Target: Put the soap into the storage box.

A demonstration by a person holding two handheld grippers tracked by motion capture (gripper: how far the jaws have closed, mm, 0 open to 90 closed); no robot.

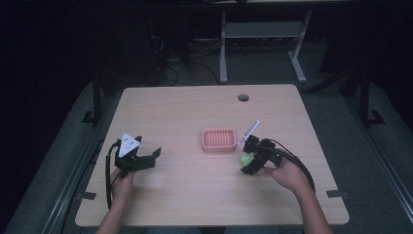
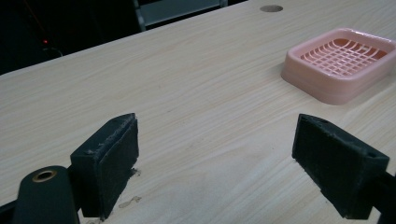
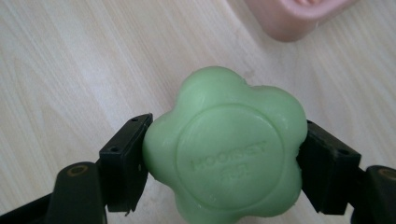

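We log 1 table [image 1: 195,195] with 3 items of interest on or over it. The soap dish [image 1: 219,140] sits near the table's middle, slightly toward the right. The soap [image 1: 246,158] is just right of the dish and a little nearer the person, close to the dish's near right corner, clamped between the 2 jaws of the right gripper [image 1: 249,158]. The left gripper [image 1: 151,157] is over the table's left part, well apart from the dish, its 2 jaws spread and pointing toward the dish. A round hole [image 1: 243,97] lies in the tabletop behind the dish, near the far edge.
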